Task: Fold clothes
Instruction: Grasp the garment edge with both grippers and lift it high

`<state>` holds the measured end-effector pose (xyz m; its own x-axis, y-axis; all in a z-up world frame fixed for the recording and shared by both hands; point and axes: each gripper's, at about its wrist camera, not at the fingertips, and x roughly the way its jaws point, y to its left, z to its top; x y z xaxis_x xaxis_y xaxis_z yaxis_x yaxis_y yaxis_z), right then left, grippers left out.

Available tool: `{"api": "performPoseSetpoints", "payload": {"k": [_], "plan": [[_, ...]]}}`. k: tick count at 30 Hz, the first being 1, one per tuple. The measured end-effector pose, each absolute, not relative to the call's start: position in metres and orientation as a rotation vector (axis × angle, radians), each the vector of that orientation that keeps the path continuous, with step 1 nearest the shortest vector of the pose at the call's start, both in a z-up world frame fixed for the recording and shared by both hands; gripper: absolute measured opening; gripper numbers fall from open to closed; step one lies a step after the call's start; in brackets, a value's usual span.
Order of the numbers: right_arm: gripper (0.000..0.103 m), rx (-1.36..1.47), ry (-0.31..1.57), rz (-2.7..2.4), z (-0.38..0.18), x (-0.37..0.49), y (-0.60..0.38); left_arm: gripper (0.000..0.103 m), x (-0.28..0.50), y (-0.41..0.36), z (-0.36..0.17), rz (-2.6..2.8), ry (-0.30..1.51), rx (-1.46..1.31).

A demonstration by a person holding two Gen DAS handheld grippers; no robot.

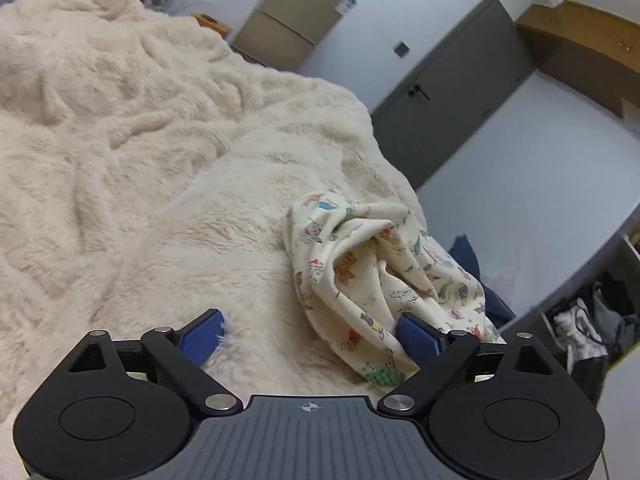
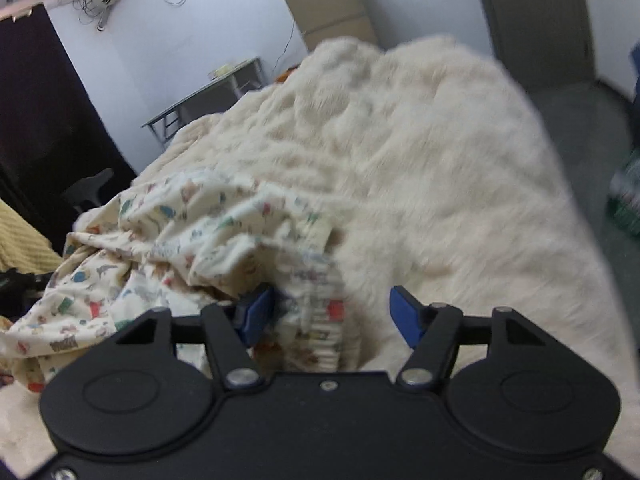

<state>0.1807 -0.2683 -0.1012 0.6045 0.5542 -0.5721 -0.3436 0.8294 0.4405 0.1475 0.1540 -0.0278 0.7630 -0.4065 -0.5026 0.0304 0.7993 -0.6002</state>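
Note:
A cream garment with a small coloured animal print (image 1: 372, 272) lies crumpled on a fluffy cream blanket (image 1: 140, 140) at the bed's right edge. My left gripper (image 1: 312, 332) is open, its blue pads wide apart; the right pad (image 1: 416, 336) touches the garment's edge, the left pad rests on the blanket. In the right wrist view the same garment (image 2: 168, 240) is bunched at the left. My right gripper (image 2: 332, 312) is open, with a ribbed printed part of the garment (image 2: 320, 312) between its pads.
The blanket (image 2: 440, 160) covers the whole bed. A grey door (image 1: 452, 92) and a beige cabinet (image 1: 292, 16) stand beyond. A grey desk (image 2: 208, 96) stands by the far wall. Shelves with clothes (image 1: 592, 320) are at the right.

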Motion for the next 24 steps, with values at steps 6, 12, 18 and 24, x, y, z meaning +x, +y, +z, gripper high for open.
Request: {"api": "performPoseSetpoints", "payload": {"k": [6, 12, 18, 24], "plan": [[0.022, 0.289, 0.673, 0.501, -0.088, 0.174, -0.268, 0.007, 0.167, 0.130, -0.015, -0.269, 0.637, -0.520], [0.021, 0.149, 0.446, 0.392, -0.039, 0.143, -0.264, 0.003, 0.133, 0.115, 0.063, -0.168, 0.387, -0.236], [0.020, 0.113, 0.259, 0.373, 0.005, 0.109, -0.266, 0.003, 0.083, 0.107, 0.130, -0.019, 0.150, 0.050], [0.020, 0.135, 0.044, 0.381, 0.049, 0.062, -0.273, 0.003, 0.027, 0.096, 0.166, 0.187, -0.110, 0.223]]}}
